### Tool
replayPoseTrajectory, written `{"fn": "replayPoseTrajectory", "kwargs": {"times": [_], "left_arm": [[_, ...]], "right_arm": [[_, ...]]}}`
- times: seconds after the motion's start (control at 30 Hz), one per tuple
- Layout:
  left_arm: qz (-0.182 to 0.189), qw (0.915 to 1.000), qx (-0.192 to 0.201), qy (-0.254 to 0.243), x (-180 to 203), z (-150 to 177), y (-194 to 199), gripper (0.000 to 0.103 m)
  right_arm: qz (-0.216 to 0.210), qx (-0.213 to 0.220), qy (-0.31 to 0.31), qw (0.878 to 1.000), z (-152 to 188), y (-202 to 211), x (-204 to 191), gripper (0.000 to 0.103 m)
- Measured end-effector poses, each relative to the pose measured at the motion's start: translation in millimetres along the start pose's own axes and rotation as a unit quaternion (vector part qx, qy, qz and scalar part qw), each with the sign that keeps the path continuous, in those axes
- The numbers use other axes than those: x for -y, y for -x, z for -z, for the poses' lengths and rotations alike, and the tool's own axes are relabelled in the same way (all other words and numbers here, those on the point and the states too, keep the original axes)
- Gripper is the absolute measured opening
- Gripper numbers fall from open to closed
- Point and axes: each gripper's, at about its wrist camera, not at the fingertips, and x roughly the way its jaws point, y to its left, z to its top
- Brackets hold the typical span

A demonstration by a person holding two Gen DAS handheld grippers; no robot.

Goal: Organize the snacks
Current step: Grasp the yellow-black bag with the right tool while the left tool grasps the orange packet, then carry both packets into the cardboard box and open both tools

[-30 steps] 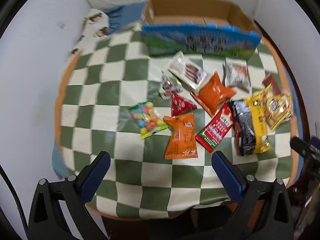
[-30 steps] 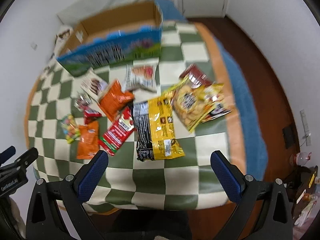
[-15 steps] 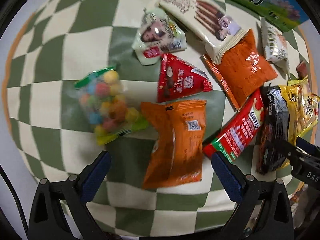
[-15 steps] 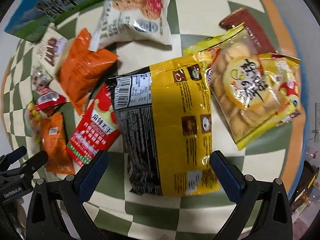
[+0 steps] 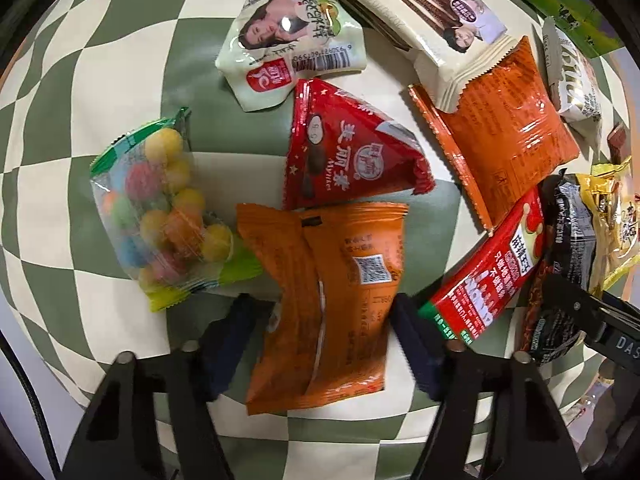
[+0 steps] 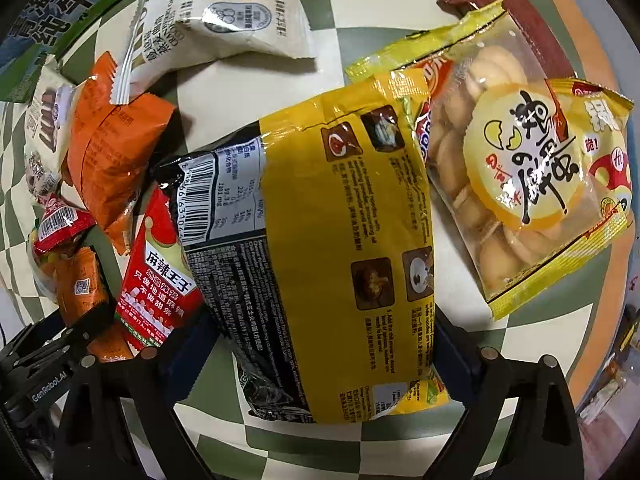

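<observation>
Orange snack packet [image 5: 324, 304] lies low centre of the left wrist view on the checkered cloth [image 5: 120, 32]. The left gripper [image 5: 320, 332] straddles it, fingers [image 5: 228, 340] closing, pads at its edges. Yellow noodle bag [image 6: 332, 248] fills the centre of the right wrist view; the right gripper [image 6: 320, 344] flanks its lower end, fingers spread and closing (contact unclear). Advice: clamp mid-width, clear of the red packet [image 5: 488, 272] beside.

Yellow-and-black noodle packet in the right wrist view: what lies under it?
The yellow-and-black noodle packet overlaps the edge of the red spicy-strip packet and the clear yellow biscuit bag. Elsewhere only green-and-cream checkered cloth shows; anything beneath its middle is hidden.
</observation>
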Motion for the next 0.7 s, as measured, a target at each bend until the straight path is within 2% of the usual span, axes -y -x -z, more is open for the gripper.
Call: {"fn": "replayPoseTrajectory", "kwargs": {"times": [0.17, 0.33, 0.37, 0.4, 0.43, 0.7], "left_arm": [[0.003, 1.0, 0.004, -0.001, 7, -9, -15, 0.054], [0.009, 0.9999, 0.008, -0.002, 8, 9, 4, 0.051], [0.009, 0.9999, 0.009, -0.003, 7, 12, 5, 0.049], [0.01, 0.9999, 0.009, -0.004, 5, 16, 11, 0.042], [0.012, 0.9999, 0.009, -0.003, 4, 19, 12, 0.041], [0.049, 0.9987, 0.015, 0.004, -19, 41, 15, 0.035]], "right_arm": [[0.004, -0.002, 0.001, 1.0, 3, 7, -1, 0.093], [0.007, 0.005, -0.006, 1.0, 10, 7, 1, 0.092], [0.009, 0.006, -0.007, 1.0, 11, 6, 1, 0.092], [0.011, 0.007, -0.009, 1.0, 12, 5, 3, 0.092], [0.011, 0.007, -0.011, 1.0, 16, 8, 2, 0.092], [-0.007, 0.022, -0.036, 0.999, 40, 20, 7, 0.092]]}}
